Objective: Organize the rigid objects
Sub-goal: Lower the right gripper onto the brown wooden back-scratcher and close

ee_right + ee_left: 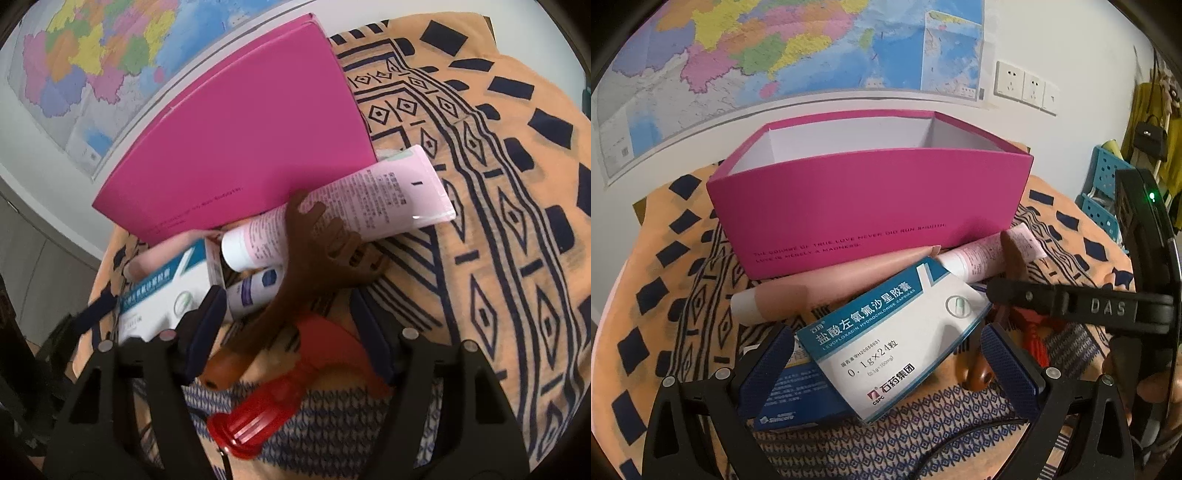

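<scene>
An open pink box (871, 206) stands on the patterned cloth; it also shows in the right wrist view (251, 136). In front of it lies a pile: a white and teal medicine box (890, 336) on a blue box (798, 398), a beige tube (827, 288), a pink tube (354, 199), a small white bottle (255, 284), a brown wooden comb (306, 258) and a red plastic piece (295, 380). My left gripper (886, 365) is open with its pads either side of the medicine box. My right gripper (291, 332) is open over the comb handle and the red piece.
The orange and navy patterned cloth (498, 221) covers the table, with bare cloth to the right of the pile. A map (775, 48) hangs on the wall behind the box. A blue crate (1104, 184) stands at the right. The right gripper's body (1071, 302) reaches in from the right.
</scene>
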`<state>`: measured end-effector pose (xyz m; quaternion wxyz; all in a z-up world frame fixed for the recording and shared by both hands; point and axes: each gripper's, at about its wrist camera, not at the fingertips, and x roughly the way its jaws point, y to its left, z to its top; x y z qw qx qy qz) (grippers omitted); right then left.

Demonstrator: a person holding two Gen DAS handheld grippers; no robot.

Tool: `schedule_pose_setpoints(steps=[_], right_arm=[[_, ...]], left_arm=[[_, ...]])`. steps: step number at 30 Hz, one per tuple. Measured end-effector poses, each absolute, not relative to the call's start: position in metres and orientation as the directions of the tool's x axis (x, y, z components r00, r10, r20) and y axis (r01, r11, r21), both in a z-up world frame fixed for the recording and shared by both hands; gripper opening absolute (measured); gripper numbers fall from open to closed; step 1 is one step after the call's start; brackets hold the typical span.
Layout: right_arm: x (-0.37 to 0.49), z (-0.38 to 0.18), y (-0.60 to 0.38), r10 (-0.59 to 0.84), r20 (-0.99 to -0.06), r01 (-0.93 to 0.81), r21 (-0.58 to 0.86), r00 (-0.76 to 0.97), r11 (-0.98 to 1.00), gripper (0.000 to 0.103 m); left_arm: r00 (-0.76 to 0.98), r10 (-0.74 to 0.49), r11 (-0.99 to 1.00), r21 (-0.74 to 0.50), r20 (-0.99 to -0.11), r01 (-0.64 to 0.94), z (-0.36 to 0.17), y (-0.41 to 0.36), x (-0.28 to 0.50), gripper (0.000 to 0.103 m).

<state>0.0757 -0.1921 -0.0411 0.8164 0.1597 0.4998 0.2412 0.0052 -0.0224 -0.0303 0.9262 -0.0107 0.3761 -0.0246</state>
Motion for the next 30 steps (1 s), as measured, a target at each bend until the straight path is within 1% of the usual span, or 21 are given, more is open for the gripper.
schedule_pose_setpoints(steps=[1, 2, 3, 5, 12, 14, 16, 17, 19, 21, 23, 26, 30], right_arm=[[0.076, -0.041, -0.192, 0.554, -0.738, -0.231, 0.504, 0.386, 0.832, 0.064], [0.077, -0.042, -0.194, 0.553, -0.736, -0.222, 0.508, 0.391, 0.832, 0.051], [0.079, -0.044, -0.195, 0.555, -0.735, -0.209, 0.516, 0.39, 0.831, 0.043], [0.081, -0.048, -0.2, 0.587, -0.716, -0.191, 0.56, 0.378, 0.806, 0.041], [0.08, -0.051, -0.204, 0.617, -0.692, -0.183, 0.597, 0.375, 0.781, 0.041], [0.081, -0.052, -0.204, 0.63, -0.68, -0.174, 0.615, 0.376, 0.769, 0.046], [0.081, -0.051, -0.201, 0.629, -0.679, -0.182, 0.611, 0.38, 0.77, 0.047], [0.08, -0.051, -0.2, 0.624, -0.679, -0.188, 0.605, 0.387, 0.774, 0.039], [0.079, -0.052, -0.199, 0.64, -0.665, -0.195, 0.619, 0.384, 0.76, 0.033], [0.077, -0.052, -0.199, 0.65, -0.654, -0.203, 0.627, 0.387, 0.752, 0.031], [0.076, -0.051, -0.2, 0.663, -0.64, -0.214, 0.637, 0.387, 0.74, 0.026], [0.073, -0.051, -0.203, 0.688, -0.614, -0.22, 0.663, 0.387, 0.715, 0.022], [0.071, -0.049, -0.205, 0.689, -0.612, -0.234, 0.658, 0.389, 0.716, 0.022]], left_arm=[[0.714, -0.057, 0.998, -0.039, -0.698, 0.042, -0.031, -0.022, 0.005, 0.103], [0.713, -0.058, 0.998, -0.038, -0.699, 0.044, -0.032, -0.022, 0.006, 0.103], [0.711, -0.059, 0.998, -0.038, -0.701, 0.046, -0.032, -0.022, 0.006, 0.103], [0.706, -0.067, 0.998, -0.04, -0.705, 0.055, -0.034, -0.023, 0.008, 0.103], [0.698, -0.091, 0.995, -0.042, -0.71, 0.087, -0.036, -0.027, 0.009, 0.103], [0.696, -0.093, 0.995, -0.036, -0.712, 0.096, -0.036, -0.029, 0.01, 0.103], [0.694, -0.101, 0.994, -0.037, -0.713, 0.106, -0.037, -0.029, 0.01, 0.103], [0.693, -0.106, 0.993, -0.039, -0.713, 0.112, -0.037, -0.029, 0.01, 0.103], [0.693, -0.105, 0.993, -0.036, -0.714, 0.114, -0.037, -0.029, 0.01, 0.103], [0.697, -0.099, 0.993, -0.031, -0.71, 0.111, -0.035, -0.027, 0.009, 0.103], [0.701, -0.099, 0.994, -0.034, -0.707, 0.107, -0.033, -0.025, 0.009, 0.103], [0.705, -0.1, 0.994, -0.033, -0.702, 0.107, -0.03, -0.022, 0.008, 0.103], [0.707, -0.152, 0.987, -0.063, -0.691, 0.151, -0.026, -0.027, 0.004, 0.102]])
